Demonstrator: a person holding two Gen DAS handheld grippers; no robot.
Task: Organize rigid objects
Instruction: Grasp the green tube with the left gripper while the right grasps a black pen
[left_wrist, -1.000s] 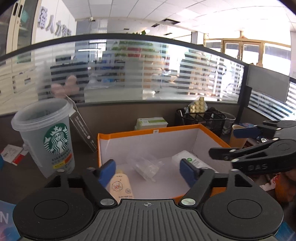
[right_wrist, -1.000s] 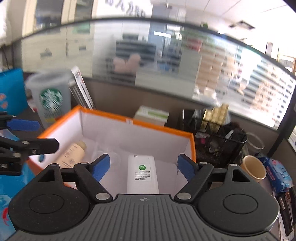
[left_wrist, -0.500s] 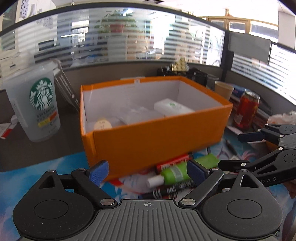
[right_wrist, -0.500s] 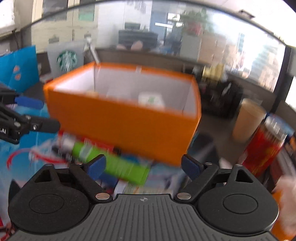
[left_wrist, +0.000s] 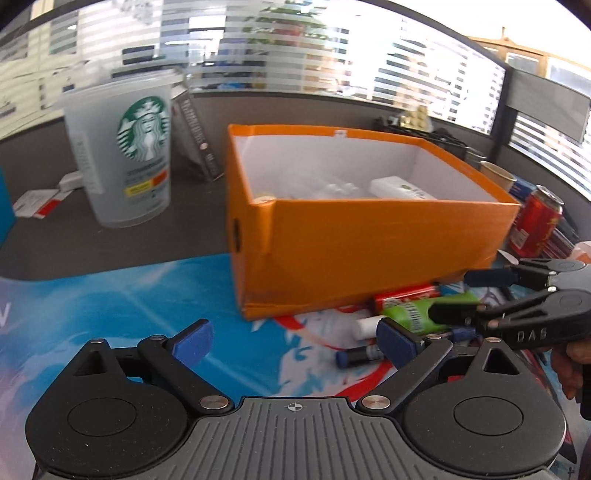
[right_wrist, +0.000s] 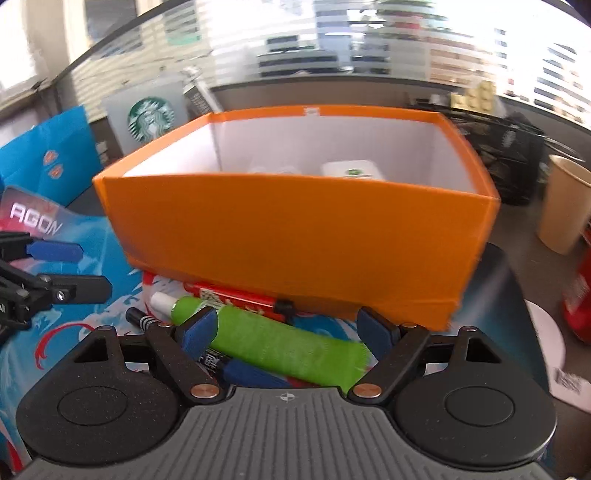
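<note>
Green tube (right_wrist: 284, 345) lying near orange box (right_wrist: 295, 236), sitting untouched between right gripper (right_wrist: 288, 332) pads, jaws closing; left gripper (left_wrist: 295, 339) opening wide, empty.

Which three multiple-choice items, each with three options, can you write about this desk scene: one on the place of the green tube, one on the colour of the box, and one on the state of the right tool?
1. Where does the green tube lie?
A. inside the box
B. on the mat in front of the box
C. on top of the Starbucks cup

2. What colour is the outside of the box?
A. orange
B. blue
C. black

3. What is the state of the right tool?
A. shut with nothing in it
B. clamped on the red can
C. apart, with the green tube between its fingers

Answers:
1 B: the tube rests on the printed mat against the box's front wall, beside a red tube.
2 A: its outer walls are orange and the inside is white.
3 C: the blue pads stand on either side of the tube, closing but not yet pressing on it.
</note>
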